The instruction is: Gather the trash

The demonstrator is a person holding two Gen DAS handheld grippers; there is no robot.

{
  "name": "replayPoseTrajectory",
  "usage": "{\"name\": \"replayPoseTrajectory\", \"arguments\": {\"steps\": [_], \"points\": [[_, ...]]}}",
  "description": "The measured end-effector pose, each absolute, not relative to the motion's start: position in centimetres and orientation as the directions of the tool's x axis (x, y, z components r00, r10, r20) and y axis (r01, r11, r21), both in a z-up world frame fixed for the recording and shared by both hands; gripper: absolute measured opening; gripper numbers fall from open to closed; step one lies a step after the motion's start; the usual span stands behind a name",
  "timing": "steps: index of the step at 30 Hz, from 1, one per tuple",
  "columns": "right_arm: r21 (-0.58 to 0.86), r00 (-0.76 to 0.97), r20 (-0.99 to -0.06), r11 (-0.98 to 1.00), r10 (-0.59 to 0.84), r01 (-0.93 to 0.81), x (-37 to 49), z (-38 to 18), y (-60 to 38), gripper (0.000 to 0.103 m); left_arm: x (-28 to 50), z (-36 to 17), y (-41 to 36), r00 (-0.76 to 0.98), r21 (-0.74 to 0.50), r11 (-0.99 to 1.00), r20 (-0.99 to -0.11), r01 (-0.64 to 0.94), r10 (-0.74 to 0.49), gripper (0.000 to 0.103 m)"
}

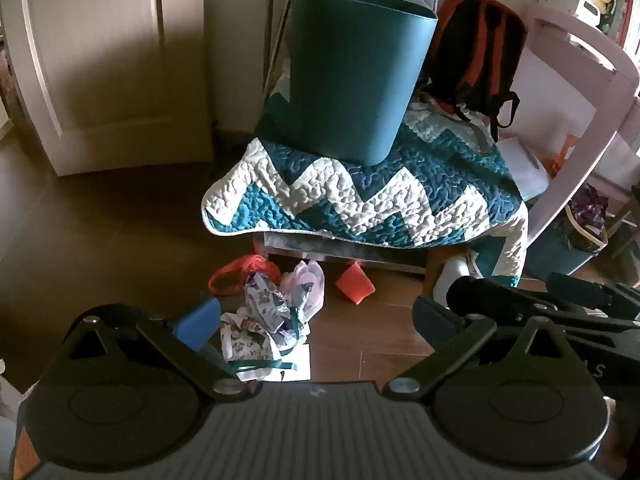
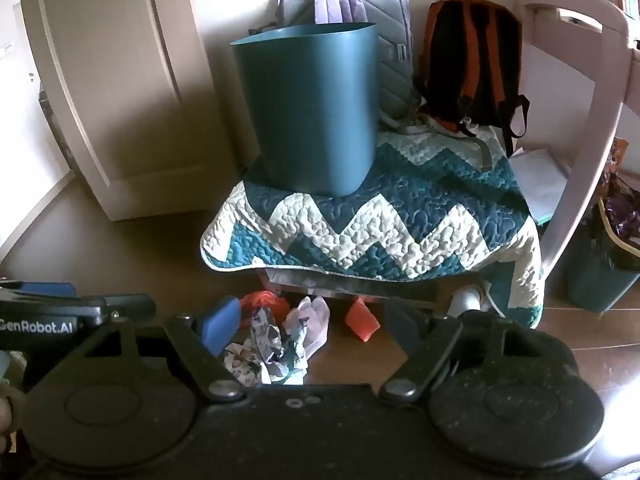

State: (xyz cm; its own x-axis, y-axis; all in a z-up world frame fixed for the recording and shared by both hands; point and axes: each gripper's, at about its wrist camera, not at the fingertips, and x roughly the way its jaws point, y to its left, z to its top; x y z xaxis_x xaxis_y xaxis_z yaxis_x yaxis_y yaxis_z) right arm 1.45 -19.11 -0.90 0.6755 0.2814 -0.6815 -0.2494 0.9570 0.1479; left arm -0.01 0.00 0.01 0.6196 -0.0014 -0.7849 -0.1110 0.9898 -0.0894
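Note:
A heap of crumpled trash lies on the wooden floor below a quilt-covered seat: printed paper wads (image 1: pixel 262 316) (image 2: pixel 266 350), a pale plastic bag (image 1: pixel 306 286) (image 2: pixel 314 324), an orange bag (image 1: pixel 244 270) (image 2: pixel 262 300) and an orange wrapper (image 1: pixel 355 283) (image 2: pixel 362 320). A teal bin (image 1: pixel 348 72) (image 2: pixel 310 104) stands upright on the zigzag quilt (image 1: pixel 380 196) (image 2: pixel 380 224). My left gripper (image 1: pixel 316 322) hangs open above the heap, nothing between its fingers. My right gripper (image 2: pixel 312 326) is open too, empty, over the same heap. Each gripper shows at the edge of the other's view.
A purple-grey backpack (image 2: pixel 360 12) and an orange-black backpack (image 1: pixel 476 48) (image 2: pixel 472 64) lean behind the bin. A white door (image 1: pixel 100 60) stands left. A pale pink frame (image 1: pixel 592 100) and a lined, filled bin (image 2: pixel 608 252) are right. A white bottle (image 1: pixel 456 272) lies under the quilt's edge.

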Motion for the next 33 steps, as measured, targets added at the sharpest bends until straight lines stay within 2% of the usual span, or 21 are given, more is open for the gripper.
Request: {"name": "replayPoseTrajectory", "arguments": {"steps": [22,33], "points": [[0.125,0.712,-0.641,0.954,0.286,-0.271,0.4,0.3,-18.8,0.079,-1.2,1.0,-0.2,0.651,-0.061,0.989,-0.758,-0.137,0.043,0.103],[0.144,0.698,-0.653,0.953,0.295,-0.267,0.4,-0.1,-18.7,0.079,-1.5,0.8,0.2,0.641,-0.063,0.988,-0.766,-0.139,0.041,0.103]]}}
